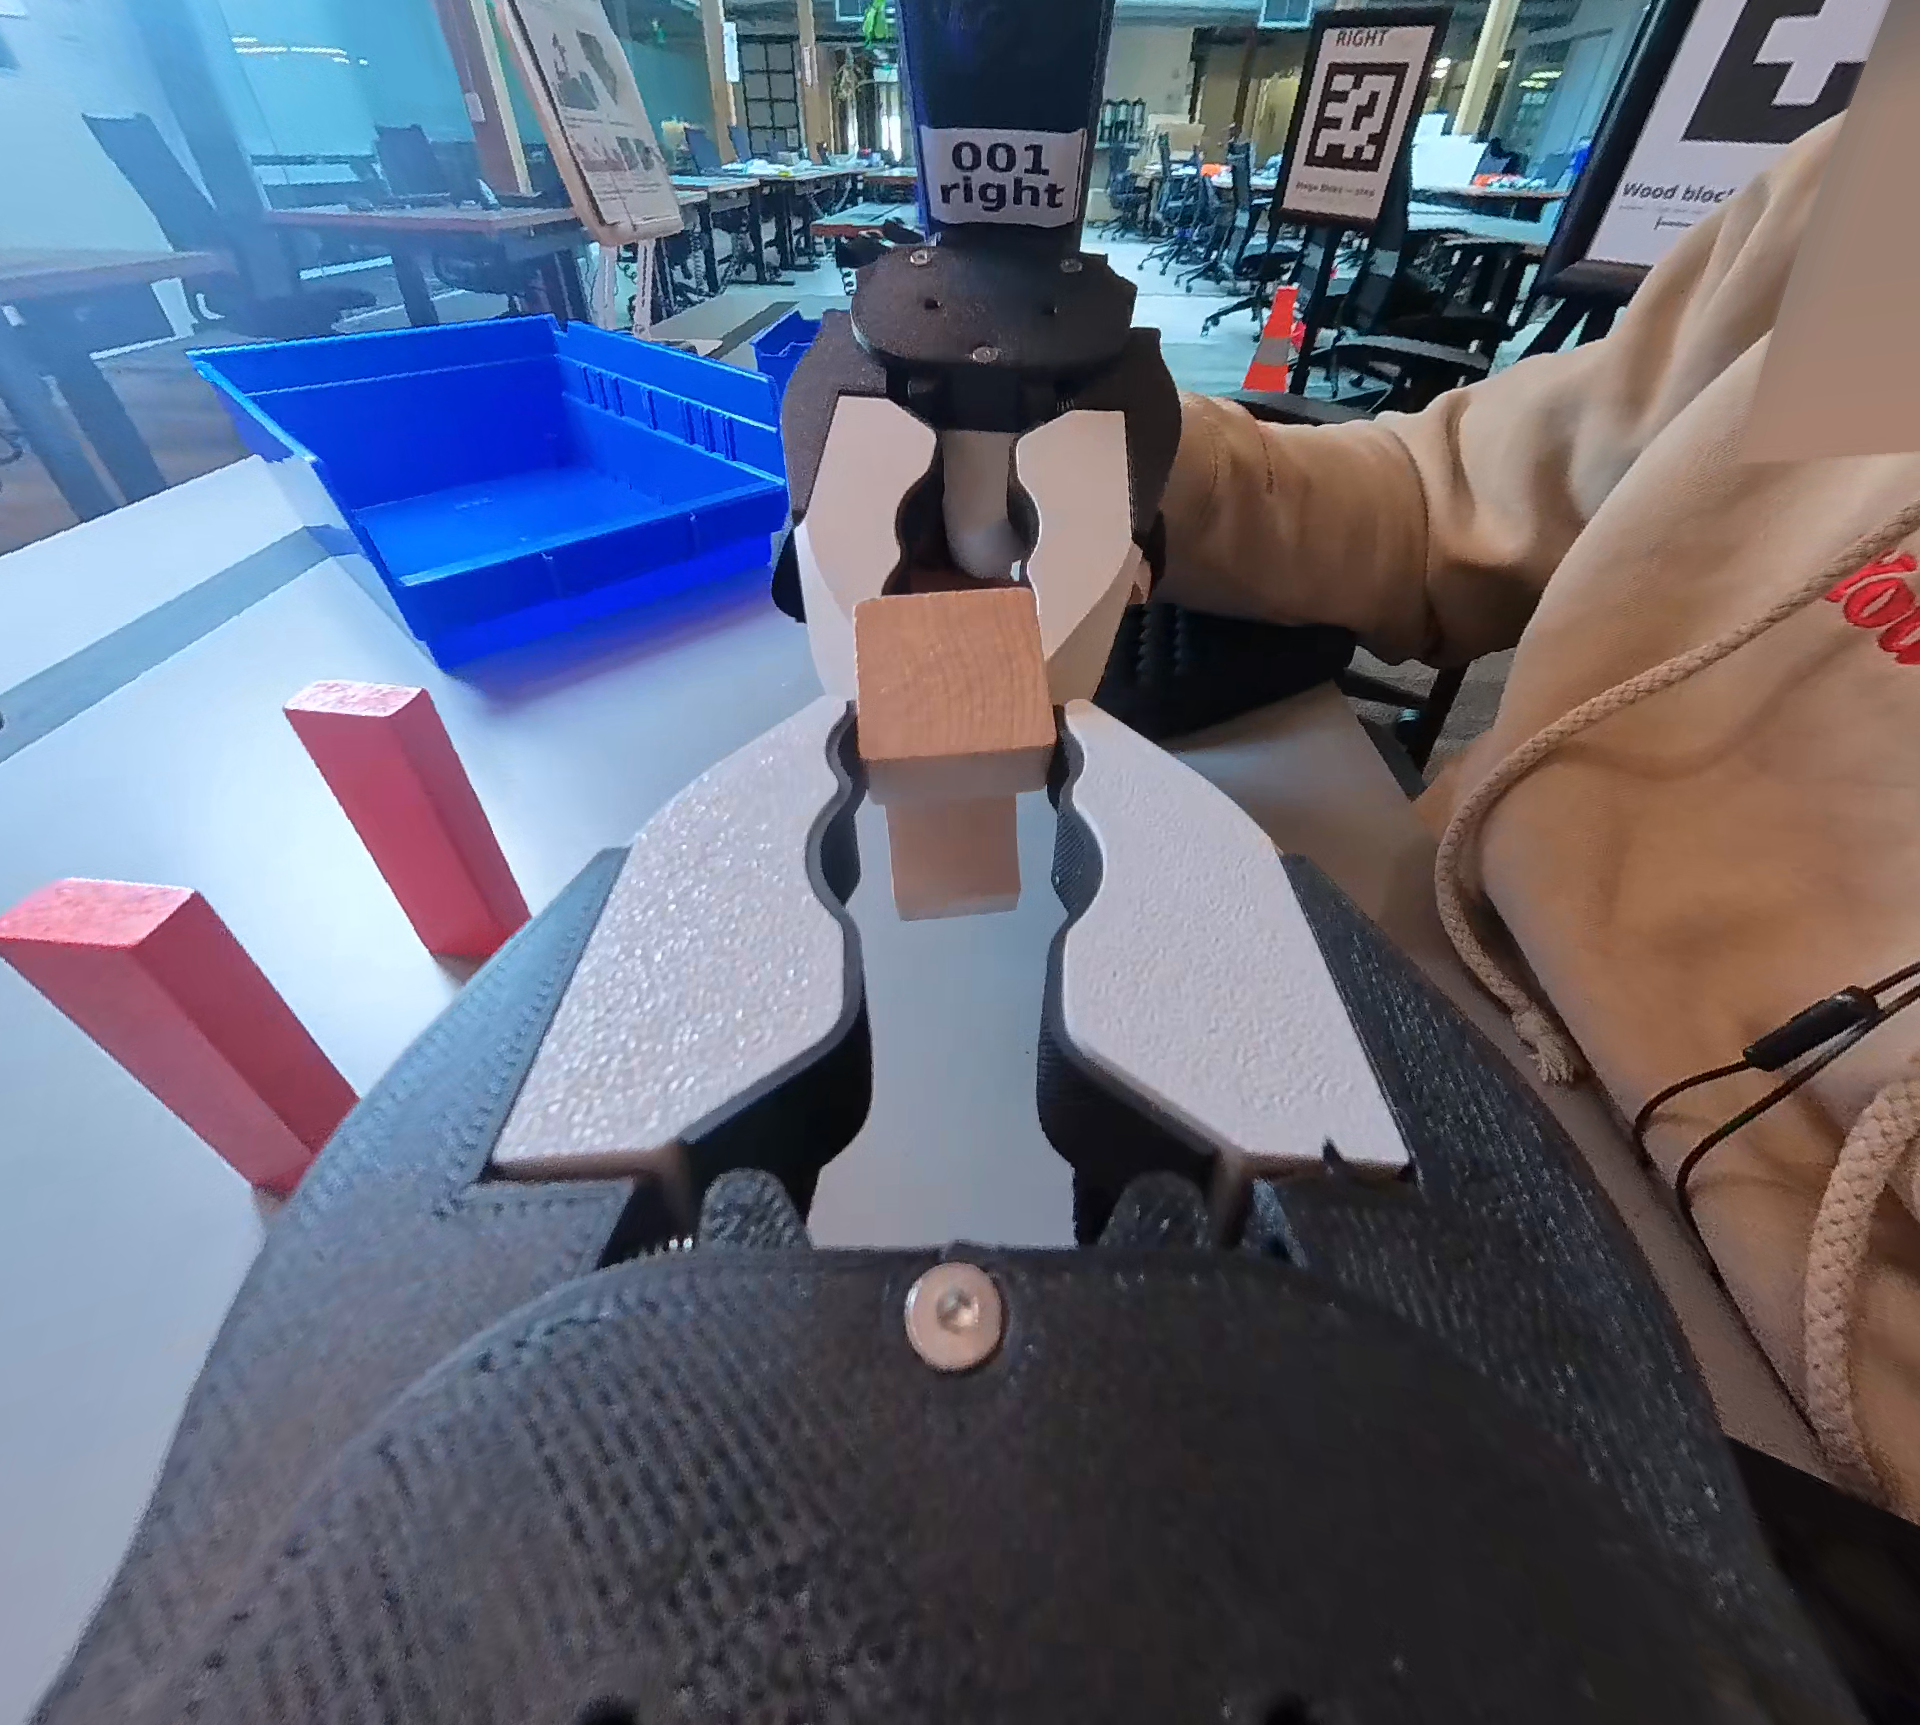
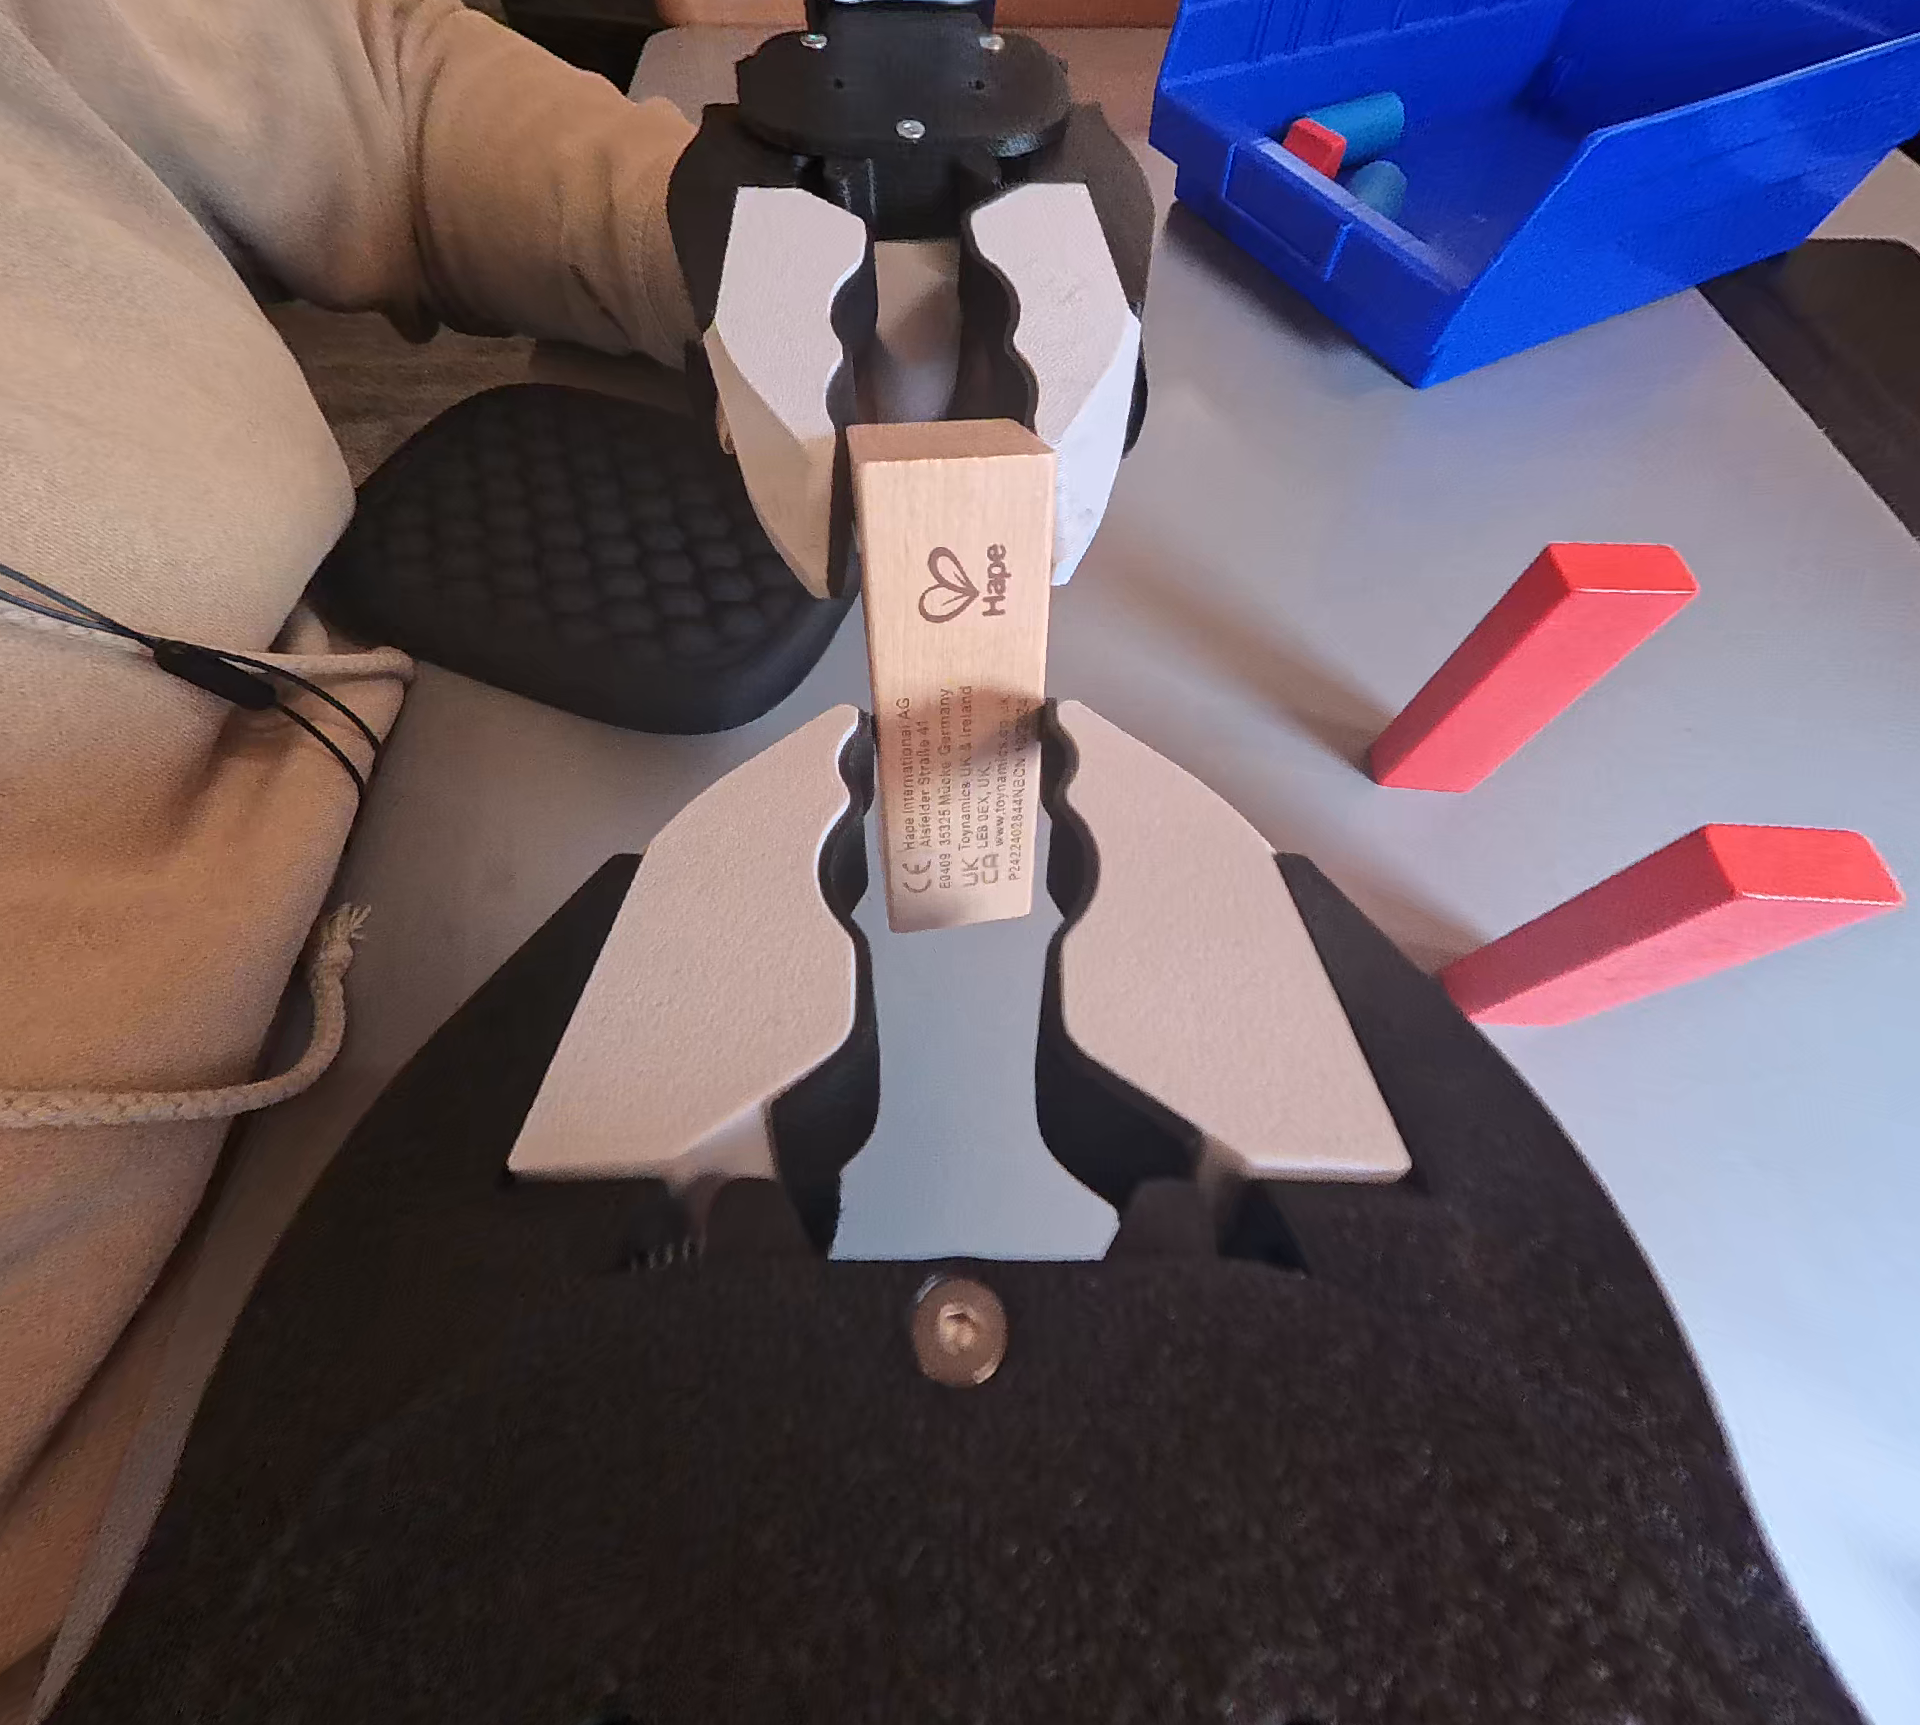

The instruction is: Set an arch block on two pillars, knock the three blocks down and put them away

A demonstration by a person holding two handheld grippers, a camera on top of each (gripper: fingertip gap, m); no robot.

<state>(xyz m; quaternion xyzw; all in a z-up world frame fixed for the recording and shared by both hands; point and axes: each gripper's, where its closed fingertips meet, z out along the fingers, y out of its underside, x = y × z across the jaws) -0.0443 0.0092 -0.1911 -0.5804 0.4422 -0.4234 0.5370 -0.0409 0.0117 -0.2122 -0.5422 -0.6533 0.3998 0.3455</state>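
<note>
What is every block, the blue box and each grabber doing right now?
Arch block: off the table, gripped at both ends.
Left gripper: shut on one end.
Right gripper: shut on the other end.
Two red pillars: standing upright, apart, nothing on top.
Blue bin: open, a few small blocks inside.

I see a pale grey table (image 2: 1299,532) carrying two red blocks (image 2: 1532,683) (image 2: 1673,922), both standing upright, near each other and apart. Beyond them a blue bin (image 2: 1558,241) rests on the same surface, well clear of the pair; from the right wrist view it holds a few small pieces, blue and red, though I cannot tell their shapes for certain. A darker grey band (image 1: 145,636) crosses the tabletop in front of the bin in the left wrist view.
</note>
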